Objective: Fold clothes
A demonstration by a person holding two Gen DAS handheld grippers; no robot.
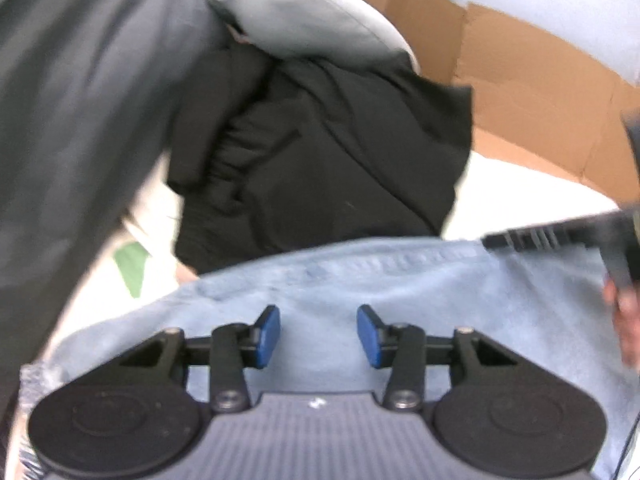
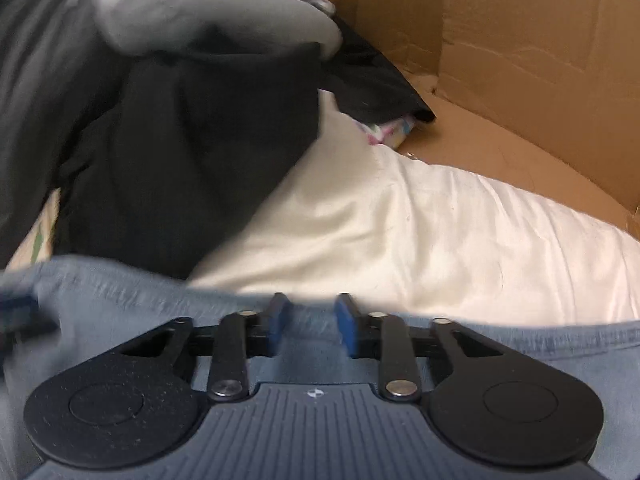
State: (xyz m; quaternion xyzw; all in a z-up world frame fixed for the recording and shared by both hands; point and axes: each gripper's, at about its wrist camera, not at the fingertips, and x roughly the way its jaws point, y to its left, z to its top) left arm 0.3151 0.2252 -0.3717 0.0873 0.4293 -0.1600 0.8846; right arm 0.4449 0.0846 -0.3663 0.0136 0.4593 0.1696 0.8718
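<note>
1. Left wrist view: the left tongs (image 1: pixel 318 336) hang over a light blue garment (image 1: pixel 400 280) that fills the lower half of the picture. Their blue pads (image 1: pixel 267 336) stand well apart with only flat cloth showing between them, so they are open and grip nothing.
2. Beyond the blue garment's far hem lies a crumpled black garment (image 1: pixel 328 152), and past that a pale grey garment (image 1: pixel 304 20) bunched on top of it.
3. A dark grey cloth (image 1: pixel 80 120) fills the left side, blurred. A brown cardboard box (image 1: pixel 532 92) stands behind the clothes at the right.
4. At the right edge the right tongs (image 1: pixel 560 234) reach over the blue garment's hem, with part of a hand (image 1: pixel 626 320) below them.
5. Right wrist view: the right tongs (image 2: pixel 310 326) sit at the far hem of the light blue garment (image 2: pixel 120 304). Their blue pads (image 2: pixel 346 328) are fairly close together with the hem lying between them; whether they press on it I cannot tell.
6. Past the hem a white sheet (image 2: pixel 400 232) spreads to the right, the black garment (image 2: pixel 180 160) lies at the left, and the pale grey garment (image 2: pixel 208 12) tops it.
7. The cardboard box (image 2: pixel 520 60) walls the far right.
</note>
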